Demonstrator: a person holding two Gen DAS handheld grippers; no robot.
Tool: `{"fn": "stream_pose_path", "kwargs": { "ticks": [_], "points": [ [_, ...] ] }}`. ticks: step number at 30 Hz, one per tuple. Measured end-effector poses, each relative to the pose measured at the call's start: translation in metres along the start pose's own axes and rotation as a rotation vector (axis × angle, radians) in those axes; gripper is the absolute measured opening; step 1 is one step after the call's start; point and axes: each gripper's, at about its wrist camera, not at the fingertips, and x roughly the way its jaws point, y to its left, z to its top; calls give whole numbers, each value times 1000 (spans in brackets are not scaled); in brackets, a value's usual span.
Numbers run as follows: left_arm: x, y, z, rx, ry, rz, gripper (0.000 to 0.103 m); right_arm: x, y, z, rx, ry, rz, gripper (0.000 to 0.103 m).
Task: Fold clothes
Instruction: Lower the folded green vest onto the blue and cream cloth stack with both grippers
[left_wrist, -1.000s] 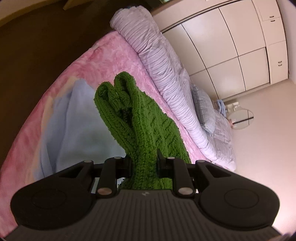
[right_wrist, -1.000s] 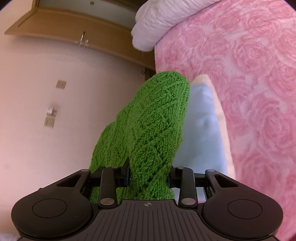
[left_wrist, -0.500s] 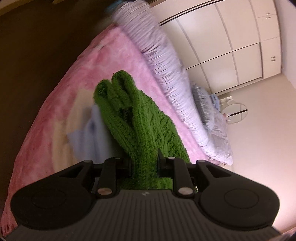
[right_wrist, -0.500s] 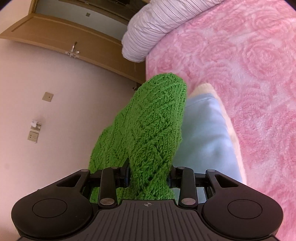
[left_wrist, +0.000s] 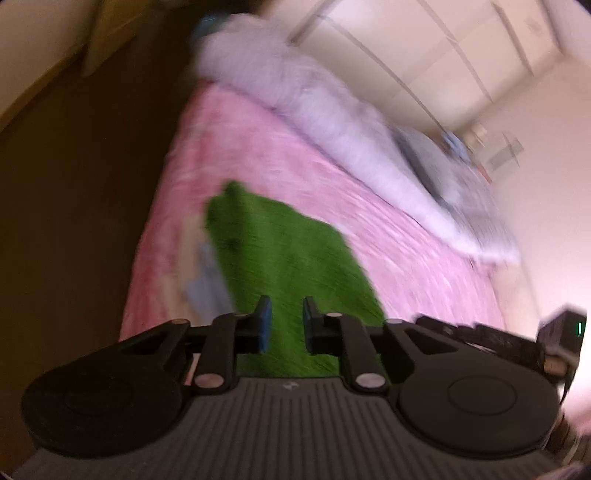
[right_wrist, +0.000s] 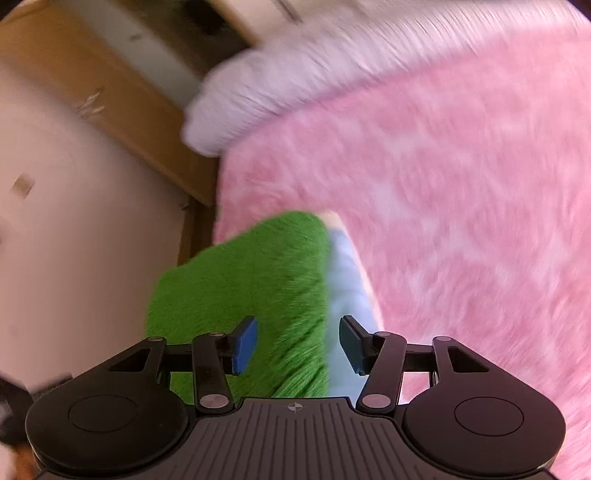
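Both views are blurring badly. The green knit sweater (left_wrist: 288, 266) is lying on the pink blanket (left_wrist: 369, 229), partly over a light blue garment (right_wrist: 345, 295) near the bed's edge. The left gripper (left_wrist: 287, 328) has just been narrowing, gripping nothing; the right gripper (right_wrist: 298, 345) has just been spreading, released. Only the left view is catching the wardrobe (left_wrist: 424, 48).

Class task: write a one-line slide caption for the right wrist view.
Right tongs open above the green knit garment, which lies on light blue clothing on the pink blanket.
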Motion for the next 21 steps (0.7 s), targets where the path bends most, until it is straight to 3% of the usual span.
{"fn": "stream_pose_path", "kwargs": {
  "ticks": [3, 6, 8, 10, 17, 21],
  "points": [
    [0, -26, -19, 132, 24, -12, 10, -14, 32, -22, -148, 8, 6, 46],
    [25, -27, -41, 187, 91, 60, 8, -5, 57, -53, -286, 24, -7, 43],
    [37, -17, -57, 217, 86, 104, 8, 11, 67, -80, -387, 22, -68, 43],
    [39, -5, -68, 167, 68, 112, 8, 25, 69, -103, -453, 13, -109, 43],
    [41, -2, -94, 255, 5, 138, 8, 38, 59, -143, -565, -27, -126, 43],
    [30, -13, -82, 246, 22, 152, 8, 38, 61, -137, -583, -11, -131, 43]
  ]
}}
